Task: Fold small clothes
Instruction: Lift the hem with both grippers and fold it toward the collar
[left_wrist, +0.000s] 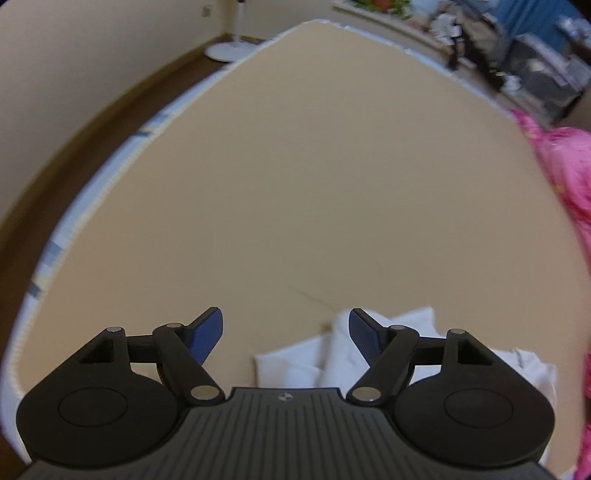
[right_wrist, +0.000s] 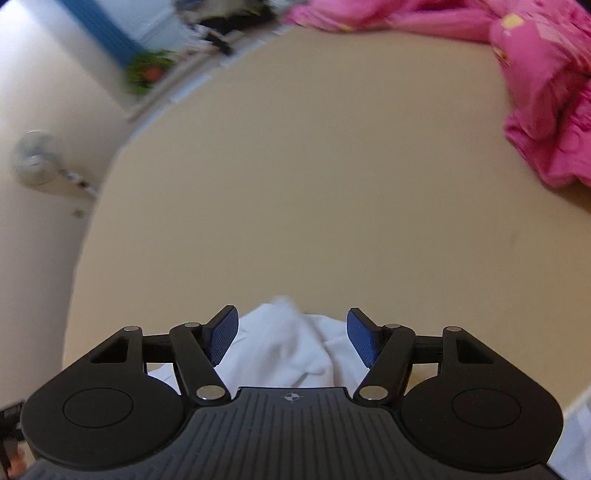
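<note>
A crumpled white garment (left_wrist: 332, 354) lies on the beige table (left_wrist: 295, 184), close under both grippers. In the left wrist view my left gripper (left_wrist: 286, 325) is open and empty, with the cloth below its right finger. In the right wrist view the same white garment (right_wrist: 288, 343) bunches up between and below the open fingers of my right gripper (right_wrist: 291, 325), which holds nothing. The gripper bodies hide much of the cloth.
A heap of pink clothes (right_wrist: 535, 74) lies at the table's far right; it also shows in the left wrist view (left_wrist: 569, 173). A white fan base (left_wrist: 229, 50) stands on the floor beyond the table. Cluttered shelves (left_wrist: 517, 55) are behind.
</note>
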